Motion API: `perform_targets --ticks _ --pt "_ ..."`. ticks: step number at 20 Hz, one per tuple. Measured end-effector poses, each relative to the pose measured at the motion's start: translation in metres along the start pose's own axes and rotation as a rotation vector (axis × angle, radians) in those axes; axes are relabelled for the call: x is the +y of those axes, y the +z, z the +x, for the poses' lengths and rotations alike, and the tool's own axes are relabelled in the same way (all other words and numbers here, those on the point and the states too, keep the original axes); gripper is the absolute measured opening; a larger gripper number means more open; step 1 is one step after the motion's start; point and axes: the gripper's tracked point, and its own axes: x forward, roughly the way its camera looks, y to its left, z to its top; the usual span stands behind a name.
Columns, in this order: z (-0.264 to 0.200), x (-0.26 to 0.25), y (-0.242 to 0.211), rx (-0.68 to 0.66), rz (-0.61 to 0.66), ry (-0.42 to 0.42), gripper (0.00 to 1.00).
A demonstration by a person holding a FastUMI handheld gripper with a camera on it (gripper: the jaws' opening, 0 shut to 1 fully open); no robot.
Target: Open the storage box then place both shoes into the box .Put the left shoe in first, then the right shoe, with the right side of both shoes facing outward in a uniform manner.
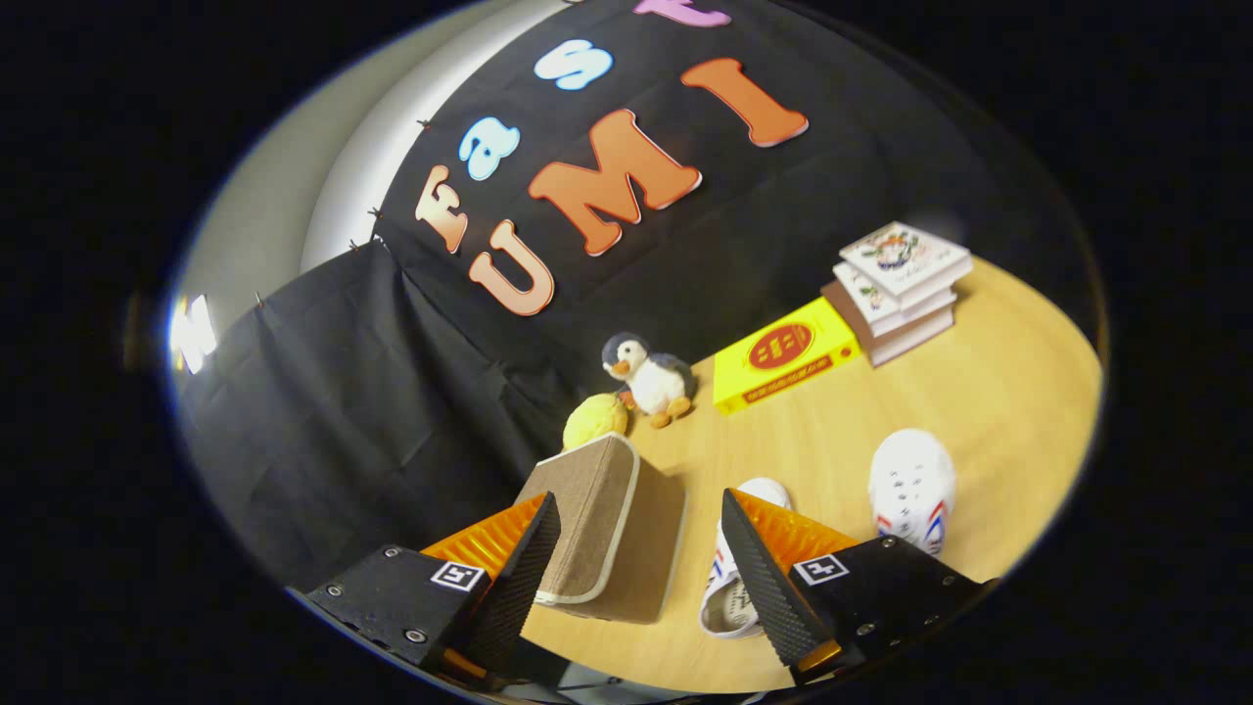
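Note:
A brown fabric storage box (609,529) with pale trim stands on the wooden table (998,411), its lid down, just ahead of my gripper (636,534) and partly between the fingers. The fingers are spread wide apart and hold nothing. A white shoe (736,578) with red and blue stripes lies right of the box, partly hidden behind one finger (759,578). A second white shoe (912,487) sits farther right, beyond that finger, toe pointing away.
Beyond the box rest a yellow ball (594,419) and a plush penguin (649,377). A flat yellow box (783,360) and a stack of books (899,286) lie at the back right. Black cloth walls close the back and left.

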Motion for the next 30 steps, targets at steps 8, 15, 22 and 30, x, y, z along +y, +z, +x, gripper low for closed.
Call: perform_targets --ticks 8,15,22,30 --pt "0.048 0.003 -0.052 0.21 0.336 0.176 0.98" --pt "0.089 0.017 -0.083 0.347 0.398 0.244 0.98" --pt "0.117 0.035 -0.102 0.44 0.464 0.312 0.98" --pt "0.116 0.048 -0.093 0.461 0.576 0.404 0.95"
